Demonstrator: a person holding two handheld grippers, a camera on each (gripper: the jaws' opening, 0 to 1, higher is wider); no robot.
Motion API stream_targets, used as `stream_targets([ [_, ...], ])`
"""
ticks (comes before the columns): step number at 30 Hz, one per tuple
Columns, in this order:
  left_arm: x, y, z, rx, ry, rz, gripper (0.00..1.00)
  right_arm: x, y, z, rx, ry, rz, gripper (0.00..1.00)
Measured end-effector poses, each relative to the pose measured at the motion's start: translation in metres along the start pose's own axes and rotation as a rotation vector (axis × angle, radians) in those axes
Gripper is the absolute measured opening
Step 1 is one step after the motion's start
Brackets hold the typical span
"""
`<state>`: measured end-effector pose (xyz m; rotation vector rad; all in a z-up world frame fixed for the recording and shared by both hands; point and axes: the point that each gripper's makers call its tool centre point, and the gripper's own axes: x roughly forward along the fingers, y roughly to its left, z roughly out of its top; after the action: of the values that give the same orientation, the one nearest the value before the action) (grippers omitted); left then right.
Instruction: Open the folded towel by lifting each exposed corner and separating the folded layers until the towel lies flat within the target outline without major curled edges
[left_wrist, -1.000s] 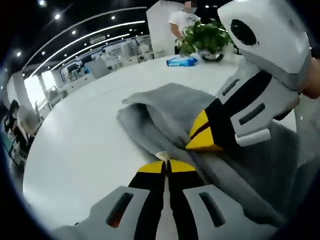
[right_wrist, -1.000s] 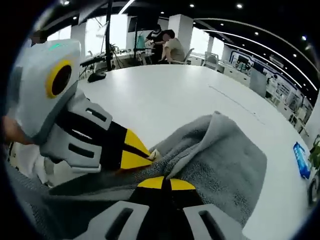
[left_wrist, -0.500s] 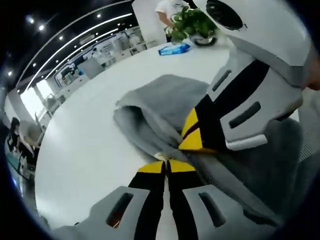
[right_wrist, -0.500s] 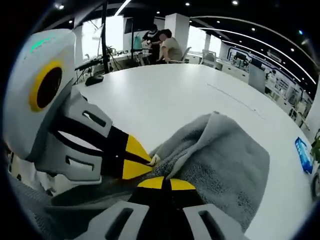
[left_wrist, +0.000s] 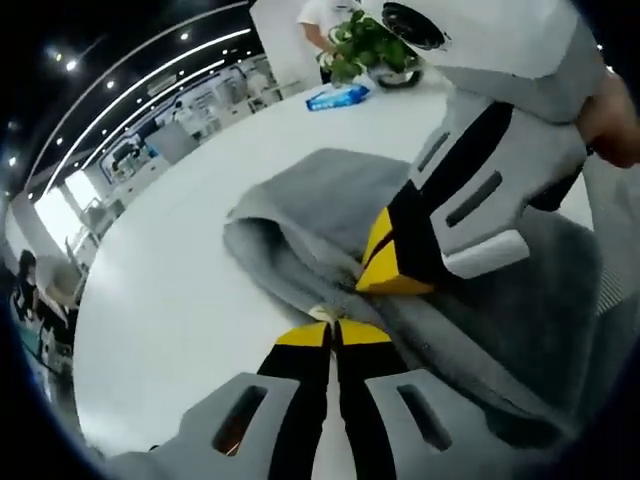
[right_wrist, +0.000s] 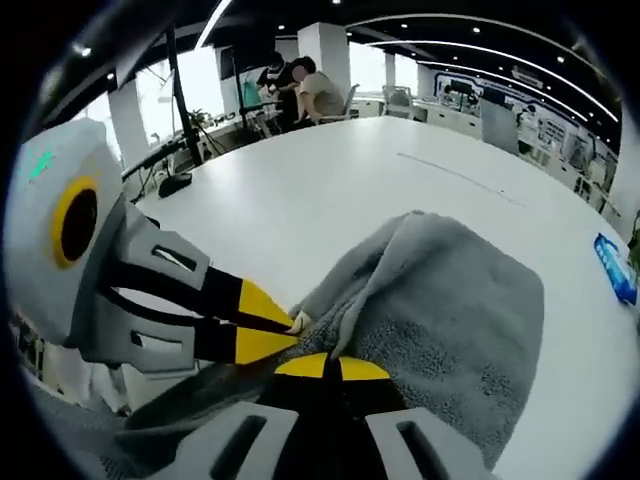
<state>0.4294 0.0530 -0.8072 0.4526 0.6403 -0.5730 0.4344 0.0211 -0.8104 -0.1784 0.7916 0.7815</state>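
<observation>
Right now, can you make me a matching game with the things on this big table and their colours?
Things:
1. towel
2. table
3. packet
4. potted plant

Colours:
a. green
b. white
c. grey
d. blue

Pairs: 1-c, 2-b, 3-d, 4-a

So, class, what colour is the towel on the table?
Grey towel, plain; clearest in the right gripper view.
</observation>
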Motion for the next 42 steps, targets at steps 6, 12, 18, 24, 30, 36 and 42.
stream_targets([
  [6,-0.001,0.005,-0.003,-0.005,0.029,-0.013,0.01,-0.011,-0.007,-0.001,0.029,-0.019,-0.02,0.0],
  [12,0.001,0.007,-0.004,-0.041,0.012,-0.019,0.01,-0.02,-0.026,-0.004,0.024,-0.015,-0.058,0.0],
  [18,0.001,0.004,-0.003,-0.016,0.001,0.009,0.01,-0.028,-0.037,-0.012,0.056,-0.002,-0.093,0.0],
  [24,0.002,0.006,-0.002,-0.046,-0.011,0.014,0.01,-0.043,-0.061,-0.025,0.088,0.0,-0.143,0.0],
  [30,0.002,0.005,-0.002,-0.015,-0.002,0.023,0.01,-0.047,-0.066,-0.028,0.134,-0.014,-0.153,0.0],
  [36,0.002,0.005,-0.002,-0.023,0.004,0.014,0.01,-0.053,-0.074,-0.028,0.119,-0.009,-0.181,0.0],
  [42,0.001,0.005,-0.002,-0.022,0.005,0.018,0.01,-0.064,-0.089,-0.041,0.134,0.006,-0.214,0.0],
])
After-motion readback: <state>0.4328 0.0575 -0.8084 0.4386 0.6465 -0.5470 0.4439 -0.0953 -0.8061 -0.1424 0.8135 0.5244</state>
